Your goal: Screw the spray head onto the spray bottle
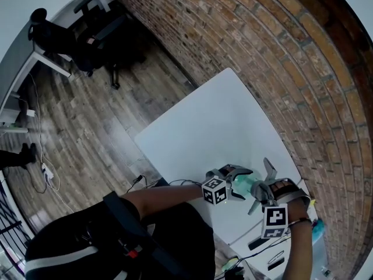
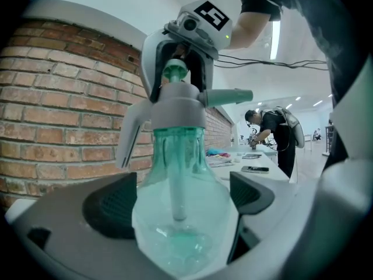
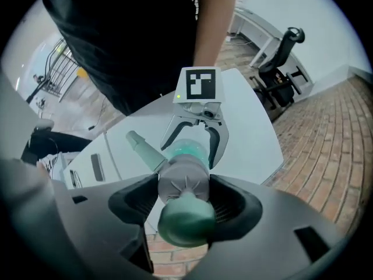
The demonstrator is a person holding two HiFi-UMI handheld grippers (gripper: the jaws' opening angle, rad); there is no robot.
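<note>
A clear green spray bottle (image 2: 180, 214) stands between the pads of my left gripper (image 2: 180, 200), which presses on its wide body. The grey spray head (image 2: 178, 104) sits on the bottle's neck, with its dip tube hanging down inside. My right gripper (image 3: 183, 194) is shut on the spray head's ribbed collar (image 3: 182, 179), and the green cap pokes out toward the camera. In the head view both grippers meet above the table's near right part: the left gripper (image 1: 236, 182) around the bottle (image 1: 245, 185), the right gripper (image 1: 263, 190) on the head.
A white table (image 1: 221, 127) lies under the grippers, with a brick wall (image 1: 280, 57) along its far side. On the wooden floor at the far left stand an office chair (image 1: 99, 34) and a desk. Behind, a person (image 2: 274, 127) leans over another table with small items.
</note>
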